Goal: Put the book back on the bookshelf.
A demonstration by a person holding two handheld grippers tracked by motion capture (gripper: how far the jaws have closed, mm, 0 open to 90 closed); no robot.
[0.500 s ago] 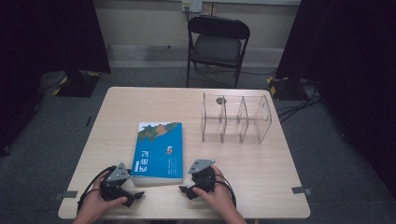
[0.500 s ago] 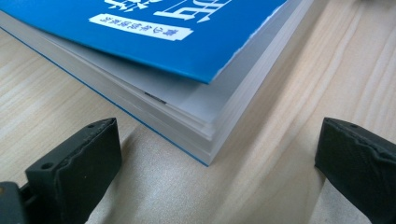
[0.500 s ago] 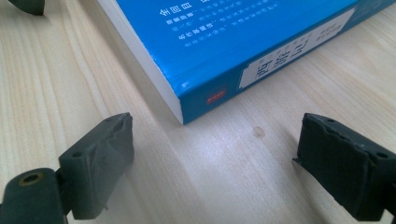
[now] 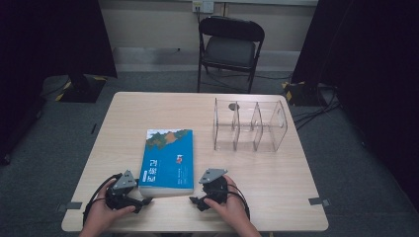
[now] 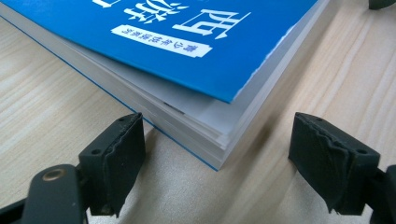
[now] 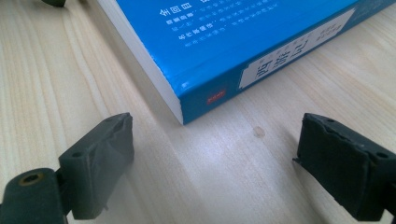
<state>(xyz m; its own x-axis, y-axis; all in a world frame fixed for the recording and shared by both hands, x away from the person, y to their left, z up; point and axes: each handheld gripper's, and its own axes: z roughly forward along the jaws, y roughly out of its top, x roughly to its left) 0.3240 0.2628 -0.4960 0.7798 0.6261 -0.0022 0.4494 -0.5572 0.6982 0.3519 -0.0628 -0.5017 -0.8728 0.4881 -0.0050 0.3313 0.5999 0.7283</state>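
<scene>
**Two grippers close in on the near corners of a blue book**

Pale wood grain runs across the table [image 4: 276,173], which stands on grey carpet with dark curtains to either side and a black folding chair [image 4: 230,44] beyond its far edge. Ahead of the right gripper [image 4: 196,201] and off to its outer side stands a clear acrylic organiser [image 4: 249,126] with upright dividers, well apart from both hands.

A thick blue paperback [image 4: 167,163] lies flat between the two grippers, just ahead of their jaws. Seen in the left gripper view, the left gripper [image 5: 217,165] has its jaws spread wide, with the book's near page-edge corner [image 5: 219,149] pointing into the gap and the cover lifting slightly off the pages. Seen in the right gripper view, the right gripper [image 6: 215,172] is likewise spread open, and the spine corner [image 6: 187,109] sits just ahead, nearer the left-hand jaw.

Judging from this, the step is to take hold of the book. It would go best with one jaw slid under the bottom cover and one over the top, biting the full thickness so the loose cover does not peel away; the spine side offers the firmer hold.
</scene>
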